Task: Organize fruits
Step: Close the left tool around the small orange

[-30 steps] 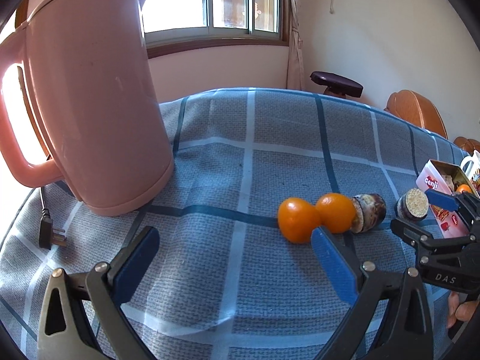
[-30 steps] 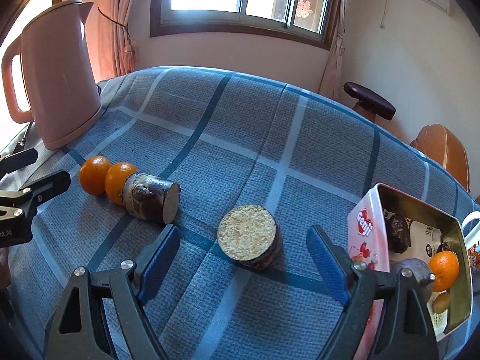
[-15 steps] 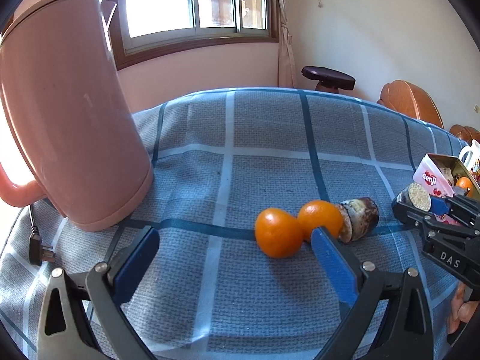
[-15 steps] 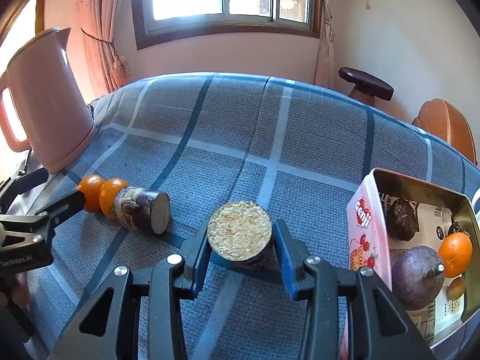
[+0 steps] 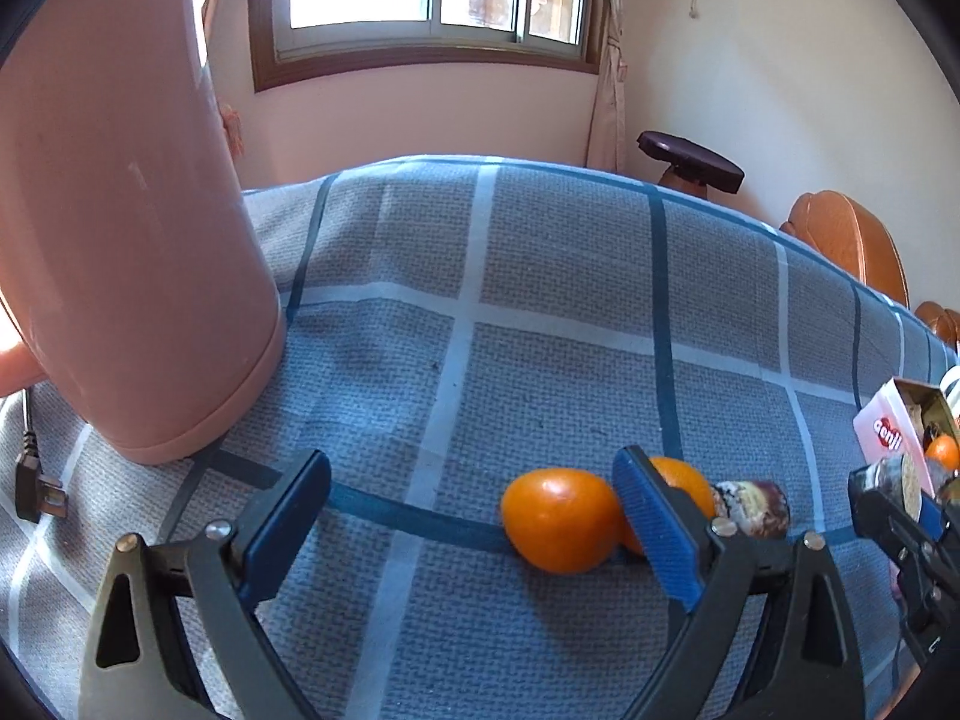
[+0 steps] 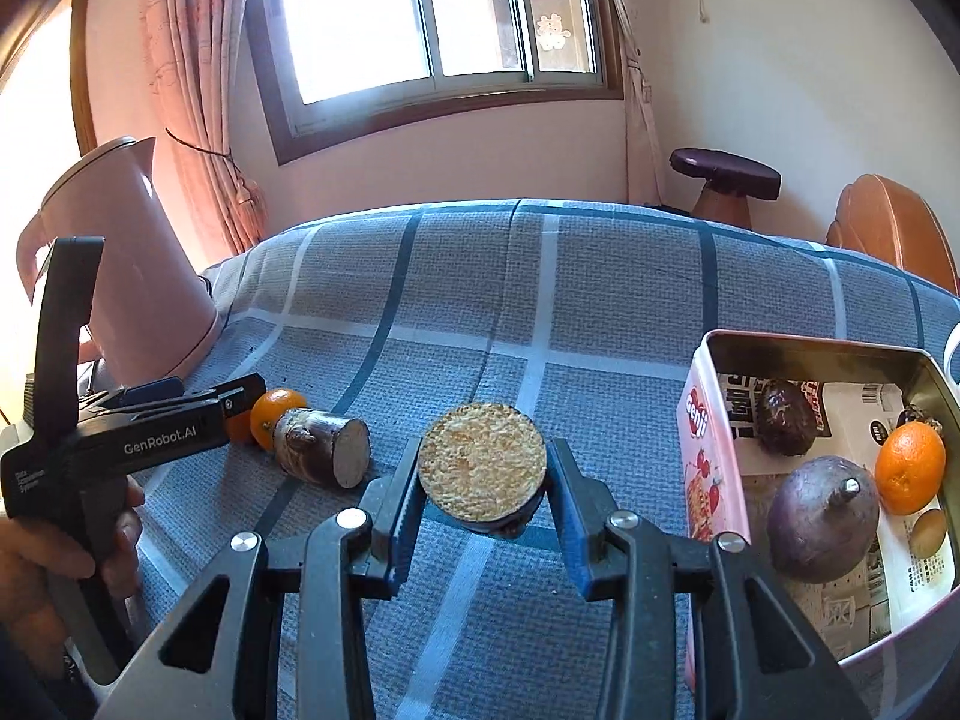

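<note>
Two oranges lie side by side on the checked cloth. The nearer orange (image 5: 558, 519) sits between the jaws of my left gripper (image 5: 474, 516), close to the right pad. The jaws are closing, but the pads are still clear of it. The second orange (image 5: 687, 477) lies behind that pad, against a dark cut fruit piece (image 5: 753, 507). My right gripper (image 6: 483, 498) is shut on a round cut fruit half (image 6: 483, 465) with its pale grainy face up. To its right is the open tin (image 6: 810, 343).
A pink kettle (image 5: 120, 228) stands close on the left, with its plug (image 5: 36, 489) on the cloth. In the tin lie a big purple fruit (image 6: 822, 516), an orange (image 6: 909, 468), a dark passion fruit (image 6: 786, 417) and a kiwi (image 6: 927, 531). A stool and chairs stand behind the table.
My right gripper has shut on the cut fruit half. My left gripper has moved towards the oranges, and the nearer one now lies between its jaws, which have narrowed slightly.
</note>
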Demonstrator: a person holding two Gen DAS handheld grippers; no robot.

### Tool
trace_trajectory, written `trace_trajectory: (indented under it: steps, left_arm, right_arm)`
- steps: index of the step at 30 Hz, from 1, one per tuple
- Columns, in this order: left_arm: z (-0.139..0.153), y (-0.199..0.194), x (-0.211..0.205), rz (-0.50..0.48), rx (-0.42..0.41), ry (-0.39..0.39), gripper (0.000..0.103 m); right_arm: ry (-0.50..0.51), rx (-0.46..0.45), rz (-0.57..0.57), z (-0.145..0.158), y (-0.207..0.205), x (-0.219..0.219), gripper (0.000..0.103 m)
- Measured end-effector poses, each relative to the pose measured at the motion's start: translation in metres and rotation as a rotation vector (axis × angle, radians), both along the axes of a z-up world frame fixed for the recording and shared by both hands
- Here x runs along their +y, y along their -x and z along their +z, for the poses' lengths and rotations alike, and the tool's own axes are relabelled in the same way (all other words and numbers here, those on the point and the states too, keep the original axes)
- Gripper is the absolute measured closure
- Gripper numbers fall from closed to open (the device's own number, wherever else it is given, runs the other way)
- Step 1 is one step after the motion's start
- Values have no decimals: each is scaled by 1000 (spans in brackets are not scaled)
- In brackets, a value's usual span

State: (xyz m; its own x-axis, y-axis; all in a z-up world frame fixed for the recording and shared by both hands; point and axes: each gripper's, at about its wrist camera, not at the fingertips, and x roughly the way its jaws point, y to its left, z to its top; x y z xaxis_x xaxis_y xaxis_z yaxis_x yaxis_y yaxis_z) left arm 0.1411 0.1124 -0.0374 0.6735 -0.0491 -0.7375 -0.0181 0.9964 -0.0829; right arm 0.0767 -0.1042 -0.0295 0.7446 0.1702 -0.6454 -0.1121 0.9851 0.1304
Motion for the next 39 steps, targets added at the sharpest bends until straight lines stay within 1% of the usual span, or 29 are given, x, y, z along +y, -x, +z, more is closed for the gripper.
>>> trace_trajectory:
  steps: [3, 5, 6, 8, 10, 12, 14, 16, 18, 20, 21, 22, 23, 24, 25, 26, 27, 29, 30, 33, 35, 39]
  left_arm:
    - [-6, -7, 8, 2, 30, 79, 7]
    - [-6, -5, 11, -41, 39, 134, 23]
    - [-4, -2, 11, -59, 44, 144, 26]
    - [-2, 4, 11, -86, 55, 156, 35]
    - [-1, 8, 10, -88, 57, 155, 36]
    - [-1, 6, 10, -76, 56, 156, 33]
    - [-5, 1, 7, -60, 63, 141, 27]
    - [-4, 1, -4, -52, 40, 73, 24]
    - [-3, 2, -9, -51, 22, 31, 24]
    - [-5, -1, -8, -54, 23, 36, 22]
    - [-7, -5, -6, -54, 36, 70, 22]
    - [-7, -8, -5, -51, 36, 84, 21]
    - [-7, -10, -6, -53, 40, 75, 20]
    - [-7, -10, -8, -57, 41, 66, 22]
    - [-6, -8, -10, -70, 35, 69, 31]
    - [-5, -6, -12, -108, 32, 93, 53]
    - [-3, -5, -17, -147, 33, 121, 59]
    - [0, -1, -20, -135, 21, 69, 59]
    - [0, 1, -19, -143, 14, 62, 59]
    - [2, 6, -12, -136, -3, 96, 60]
    - [6, 12, -5, -129, -38, 111, 60]
    - [18, 28, 8, -133, -157, 153, 60]
  right_arm:
    - [-17, 10, -2, -1, -2, -3, 62]
    - [-33, 11, -5, -2, -3, -5, 62]
    - [-40, 12, -7, -2, -3, -6, 62]
    - [-52, 19, -8, -3, -5, -8, 62]
    - [-59, 23, -10, -4, -5, -9, 62]
    - [-60, 22, -10, -4, -4, -10, 62]
    - [-56, 20, -9, -4, -4, -8, 62]
    - [-53, 21, -6, -4, -5, -8, 62]
    - [-54, 22, -5, -4, -4, -8, 62]
    - [-54, 25, -6, -4, -5, -8, 62]
    - [-56, 27, -8, -4, -5, -8, 62]
    - [-57, 27, -9, -4, -5, -8, 62]
    - [-57, 27, -10, -5, -5, -8, 62]
    - [-57, 26, -11, -5, -5, -8, 62]
    - [-56, 24, -11, -4, -5, -7, 62]
    - [-56, 23, -11, -4, -5, -8, 62]
    - [-56, 22, -10, -4, -5, -7, 62]
    - [-56, 20, -11, -4, -4, -7, 62]
    - [-58, 18, -11, -4, -4, -8, 62]
    - [-68, 9, -13, -4, -3, -9, 62]
    - [-73, -3, -7, -2, -1, -10, 62]
    - [-70, -64, 22, 5, 10, -7, 62]
